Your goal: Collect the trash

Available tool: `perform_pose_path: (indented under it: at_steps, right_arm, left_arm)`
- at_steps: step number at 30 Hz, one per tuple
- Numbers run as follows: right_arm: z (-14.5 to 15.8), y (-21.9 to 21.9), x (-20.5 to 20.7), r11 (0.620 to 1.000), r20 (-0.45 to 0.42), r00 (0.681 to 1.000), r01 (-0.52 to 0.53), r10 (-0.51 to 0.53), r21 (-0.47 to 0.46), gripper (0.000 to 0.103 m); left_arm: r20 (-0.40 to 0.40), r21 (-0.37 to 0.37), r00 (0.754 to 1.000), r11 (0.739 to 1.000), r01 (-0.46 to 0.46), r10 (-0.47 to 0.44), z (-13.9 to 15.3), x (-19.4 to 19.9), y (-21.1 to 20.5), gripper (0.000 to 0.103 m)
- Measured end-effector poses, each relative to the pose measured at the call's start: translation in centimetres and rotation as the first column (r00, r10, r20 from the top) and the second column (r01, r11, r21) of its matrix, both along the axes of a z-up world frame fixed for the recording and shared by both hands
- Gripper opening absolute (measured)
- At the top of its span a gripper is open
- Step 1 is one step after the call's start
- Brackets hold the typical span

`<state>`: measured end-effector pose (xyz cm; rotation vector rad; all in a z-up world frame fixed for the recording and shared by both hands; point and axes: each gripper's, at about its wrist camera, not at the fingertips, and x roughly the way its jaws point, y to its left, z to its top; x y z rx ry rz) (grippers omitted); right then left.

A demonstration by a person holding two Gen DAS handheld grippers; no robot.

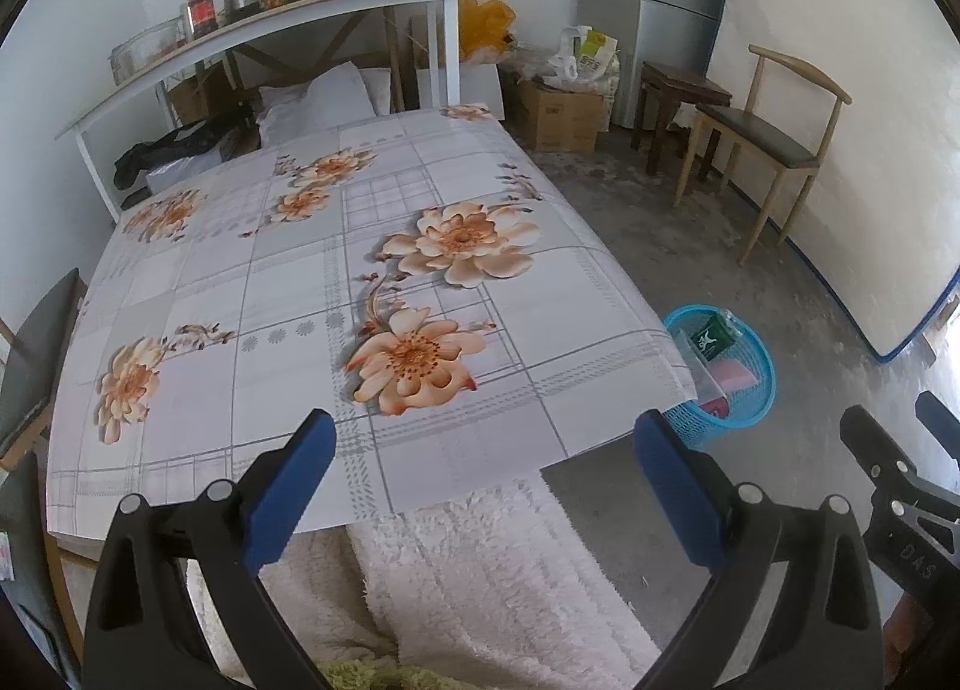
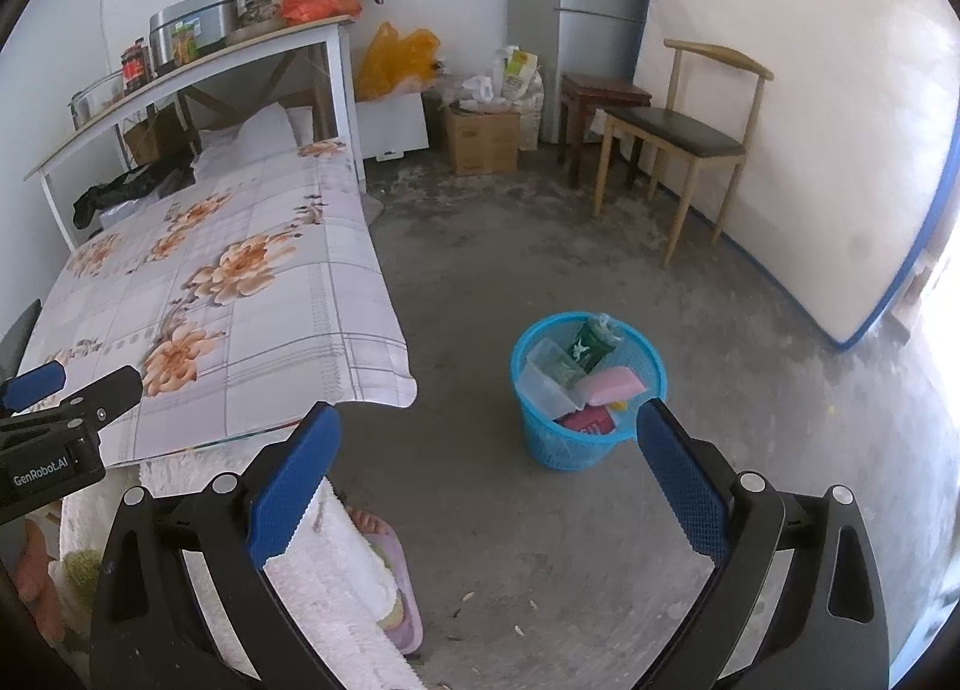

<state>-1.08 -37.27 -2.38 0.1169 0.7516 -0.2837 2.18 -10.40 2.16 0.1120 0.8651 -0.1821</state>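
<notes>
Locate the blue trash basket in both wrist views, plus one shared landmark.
Left wrist: blue trash basket sits right of centre on the floor, its near-left side hidden behind the corner of the floral tablecloth.
Right wrist: the basket stands fully visible at centre, apart from the table.
Shared landmark: wooden chair against the far right wall.

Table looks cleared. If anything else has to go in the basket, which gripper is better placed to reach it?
Right, probably. The right gripper, open and empty, faces the blue basket on the floor just ahead. The left gripper, also open, points over the table, with the basket off to its right.
</notes>
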Motion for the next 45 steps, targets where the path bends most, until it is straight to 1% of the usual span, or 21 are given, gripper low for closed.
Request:
perform_pose_path:
  at_steps: [45]
  right_arm:
    - [0.56,-0.73,-0.19,1.000,0.013,1.000,0.017,-0.017,-0.011,0.095]
  left_arm:
    - [0.010,0.000,1.000,1.000,-0.008,0.008,0.50,-0.14,-0.03,0.097]
